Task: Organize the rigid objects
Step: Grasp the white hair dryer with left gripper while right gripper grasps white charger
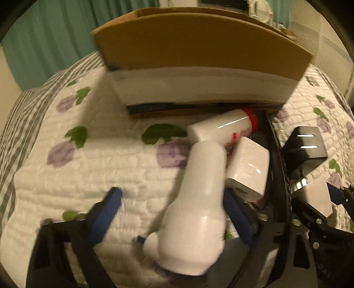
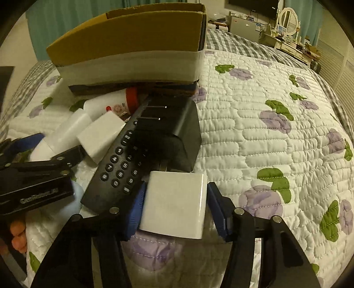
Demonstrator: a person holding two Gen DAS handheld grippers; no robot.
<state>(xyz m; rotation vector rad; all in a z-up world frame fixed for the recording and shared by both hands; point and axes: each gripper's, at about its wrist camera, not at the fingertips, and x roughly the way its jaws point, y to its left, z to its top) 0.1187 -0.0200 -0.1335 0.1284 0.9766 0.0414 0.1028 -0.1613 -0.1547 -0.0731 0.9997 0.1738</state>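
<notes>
A pile of rigid objects lies on the quilted bed before a cardboard box (image 1: 199,46) (image 2: 132,44). My left gripper (image 1: 174,212) is open, its blue pads on either side of a plain white bottle (image 1: 199,210) without pressing it. Behind that lie a white bottle with a red cap (image 1: 223,128) (image 2: 117,104) and a white block (image 1: 247,168) (image 2: 101,135). My right gripper (image 2: 174,206) has its pads around a white adapter (image 2: 174,203); whether they press it is unclear. A black remote (image 2: 119,166) and a black charger (image 2: 174,130) (image 1: 305,146) lie just beyond it.
The floral quilt (image 2: 276,133) stretches to the right. A teal curtain (image 1: 44,39) hangs behind the box. A dresser with a round mirror (image 2: 287,17) stands far right. A hand (image 2: 17,234) shows at the lower left of the right wrist view.
</notes>
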